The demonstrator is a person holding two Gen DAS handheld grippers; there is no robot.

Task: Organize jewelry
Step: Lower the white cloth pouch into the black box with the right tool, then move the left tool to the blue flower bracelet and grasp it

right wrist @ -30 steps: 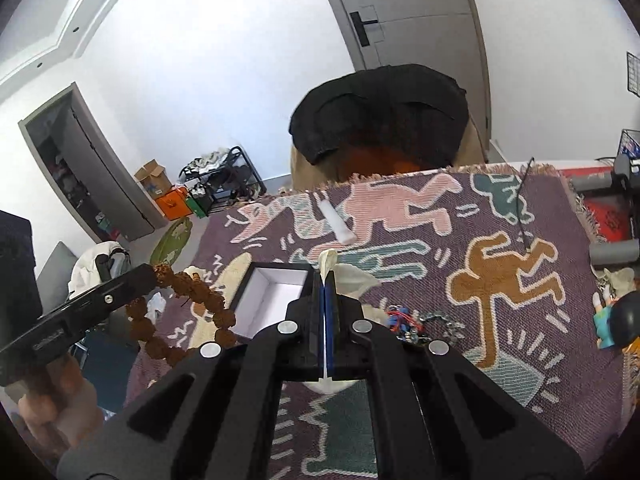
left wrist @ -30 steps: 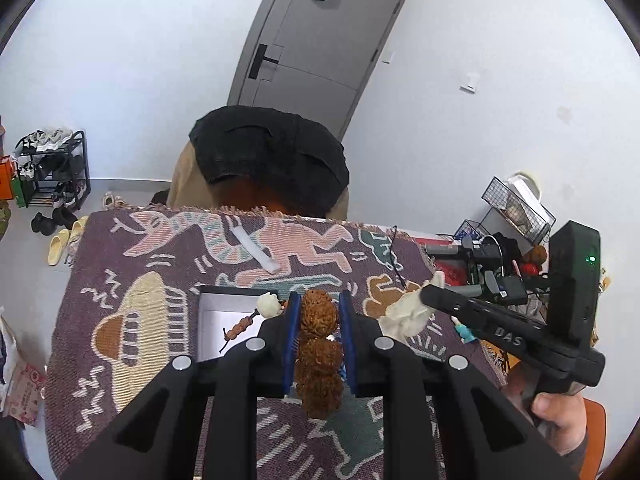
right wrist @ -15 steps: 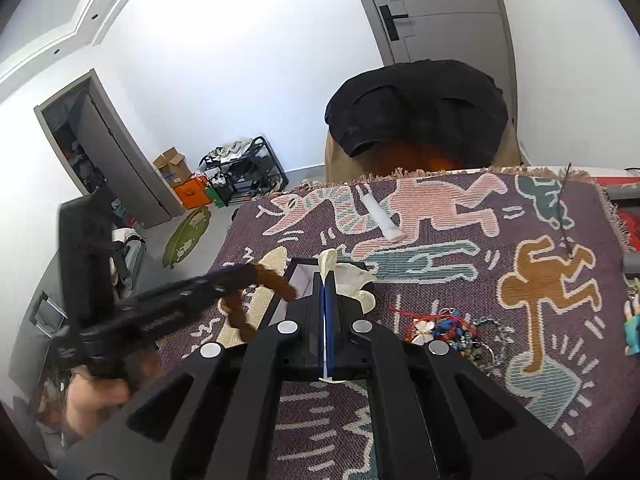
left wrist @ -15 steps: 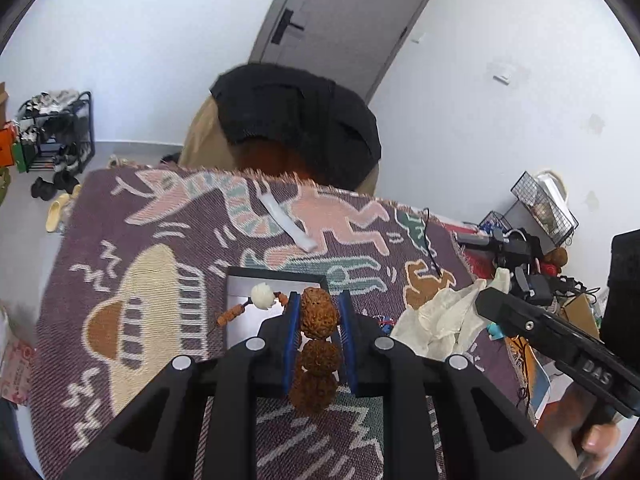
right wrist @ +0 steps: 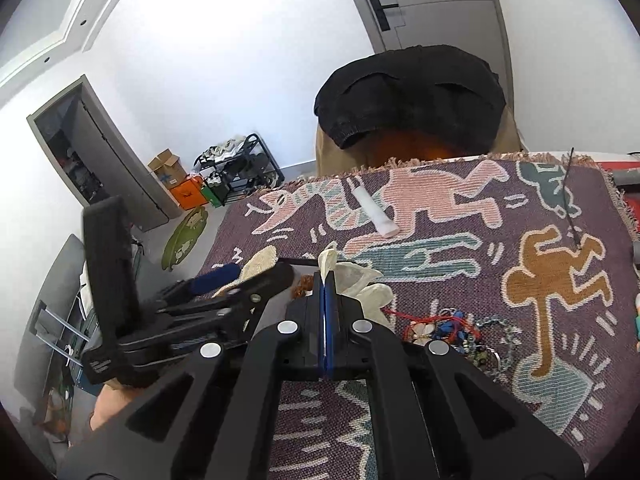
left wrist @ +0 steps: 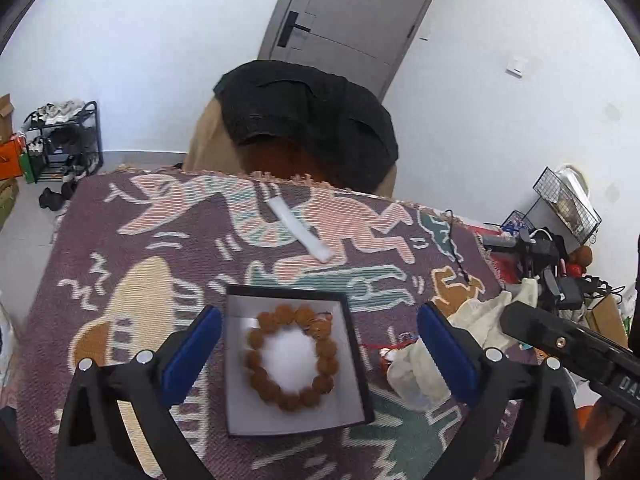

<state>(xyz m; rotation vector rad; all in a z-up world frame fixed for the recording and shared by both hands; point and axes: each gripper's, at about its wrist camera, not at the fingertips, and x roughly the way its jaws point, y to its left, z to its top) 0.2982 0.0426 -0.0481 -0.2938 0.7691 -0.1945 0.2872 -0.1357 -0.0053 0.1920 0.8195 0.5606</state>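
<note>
A brown bead bracelet lies as a ring inside the open white-lined box on the patterned cloth. My left gripper is open and hangs over the box, its blue pads on either side of it. My right gripper is shut on a crumpled white plastic bag, held just right of the box. The bag also shows in the left wrist view. A pile of loose jewelry lies on the cloth to the right of the bag.
A white tube lies on the cloth beyond the box. A thin black stick lies at the far right. A chair with a black garment stands behind the table. Clutter fills the right side.
My left gripper has opened and let go of the bead bracelet, which now lies in the box. The left gripper has come down over the box. The right gripper still grips the bag.
</note>
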